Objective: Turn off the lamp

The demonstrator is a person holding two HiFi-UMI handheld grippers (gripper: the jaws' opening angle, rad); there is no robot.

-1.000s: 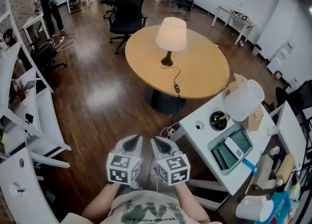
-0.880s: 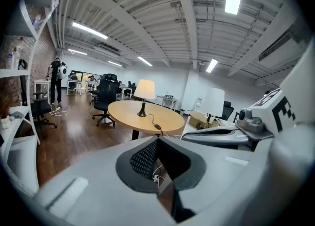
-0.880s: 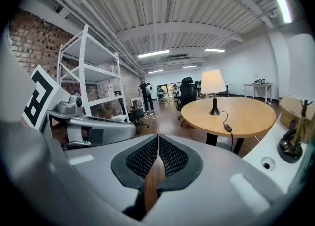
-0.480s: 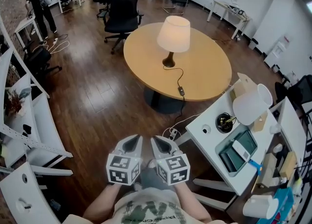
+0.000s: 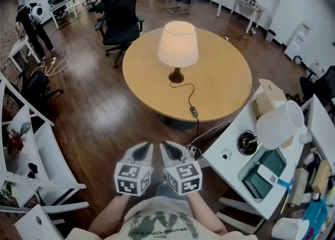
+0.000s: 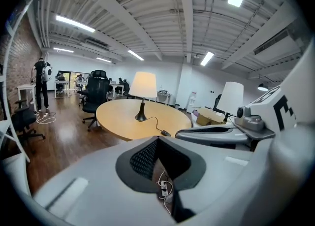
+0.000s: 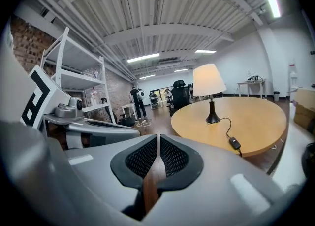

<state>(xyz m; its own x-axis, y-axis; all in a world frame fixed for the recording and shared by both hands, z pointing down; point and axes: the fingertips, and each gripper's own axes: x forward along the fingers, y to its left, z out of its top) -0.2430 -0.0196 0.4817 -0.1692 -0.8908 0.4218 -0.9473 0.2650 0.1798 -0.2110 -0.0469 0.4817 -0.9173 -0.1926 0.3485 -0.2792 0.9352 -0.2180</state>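
The lamp (image 5: 178,44) stands lit on the round wooden table (image 5: 230,77), with a cream shade and a dark base. Its black cord runs toward me to an inline switch (image 5: 194,112) near the table's front edge. My left gripper (image 5: 145,148) and right gripper (image 5: 167,147) hang side by side over the wooden floor, short of the table, both shut with nothing in them. In the left gripper view the lamp (image 6: 143,84) and switch (image 6: 165,133) lie ahead beyond the gripper (image 6: 157,140). The right gripper view shows the lamp (image 7: 208,80) and switch (image 7: 235,143) ahead to the right of the gripper (image 7: 159,139).
A white desk (image 5: 225,155) with a white lamp (image 5: 280,124) and small items stands at the right. A power strip (image 5: 191,151) lies on the floor just ahead. White shelving (image 5: 31,145) is at the left, a black office chair (image 5: 119,14) behind the table, and a person (image 5: 31,22) far left.
Both grippers have travelled forward together toward the round table, staying shut. The table, lamp and switch now sit nearer and larger in the head view.
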